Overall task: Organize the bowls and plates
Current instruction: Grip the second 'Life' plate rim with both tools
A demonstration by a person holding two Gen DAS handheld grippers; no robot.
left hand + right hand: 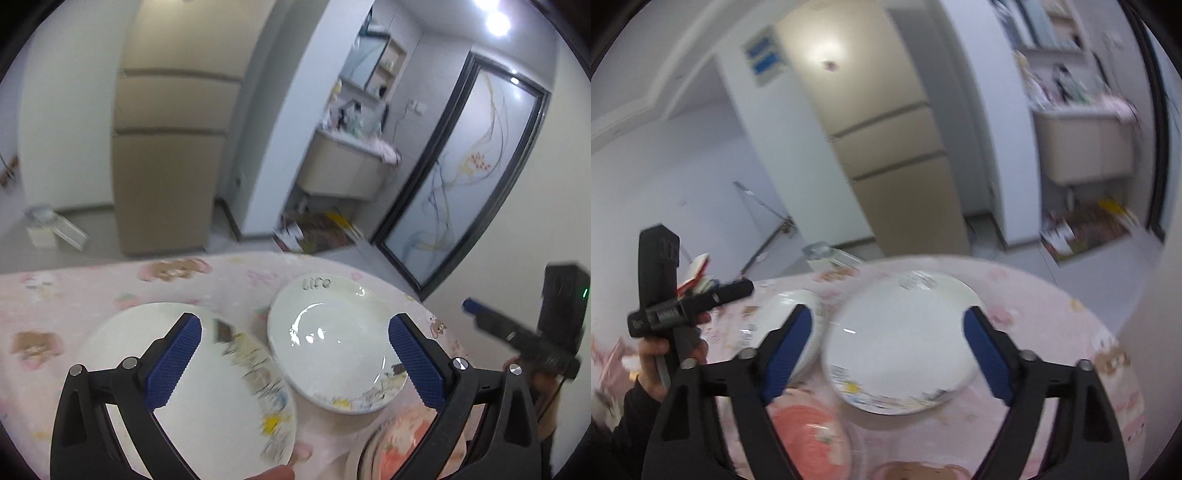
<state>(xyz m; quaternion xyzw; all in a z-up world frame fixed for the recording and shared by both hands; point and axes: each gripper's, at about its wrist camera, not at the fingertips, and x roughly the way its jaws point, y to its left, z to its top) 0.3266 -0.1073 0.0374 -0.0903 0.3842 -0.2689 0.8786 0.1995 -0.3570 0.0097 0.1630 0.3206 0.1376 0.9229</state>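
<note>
Both claws hang over a round surface [85,288] covered in a pink cloth printed with cartoon bears. The left claw [295,363] is spread wide, its blue pads [173,363] pressing on nothing. Below and between its fingers lie two white plates side by side: a flat plate [218,402] with a cartoon border sits under the left finger and reaches toward the near edge, and a deep plate [332,343] with the word "Life" on its far rim lies ahead, just inside the right finger. The two plates' rims are close, and the blur hides whether they touch. A pink-patterned bowl [399,439] shows low beside the right finger. The right claw [888,354] is also spread, with nothing pinched; no pad touches any dish. From its own camera the deep plate [897,343] lies centred between the two fingers, clear of both pads, while the flat plate [790,317] is partly hidden behind the left finger. The pink bowl [809,432] lies near and below that same finger. Farther left in that view, a hand [661,358] grips the handle of the other tool. Both views are smeared by motion, so fine rim details stay unclear.
</note>
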